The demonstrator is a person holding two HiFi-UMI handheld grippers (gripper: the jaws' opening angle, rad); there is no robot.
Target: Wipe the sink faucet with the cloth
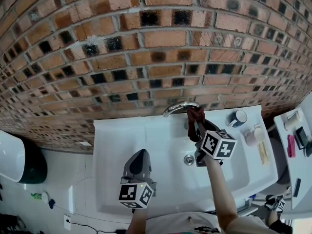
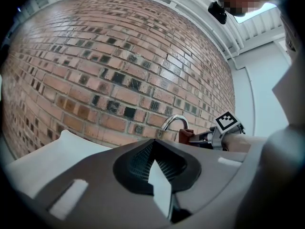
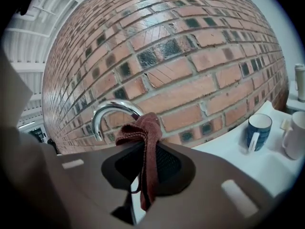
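A curved chrome faucet point(image 1: 179, 107) rises at the back of the white sink point(image 1: 112, 179), against the brick wall. My right gripper point(image 1: 197, 126) is shut on a dark red cloth point(image 1: 196, 116), holding it right beside the spout's right end. In the right gripper view the cloth point(image 3: 148, 128) hangs bunched from the jaws point(image 3: 142, 149), just in front of the faucet point(image 3: 107, 111). My left gripper point(image 1: 141, 153) is shut and holds nothing, hovering over the left part of the basin. Its own view shows the faucet point(image 2: 174, 120) and cloth point(image 2: 185, 135) ahead.
A blue mug point(image 1: 238, 118) and a white mug point(image 1: 253, 134) stand on the sink's right ledge. The drain point(image 1: 189, 159) lies under my right gripper. A white shelf point(image 1: 297, 145) with small items is at the far right.
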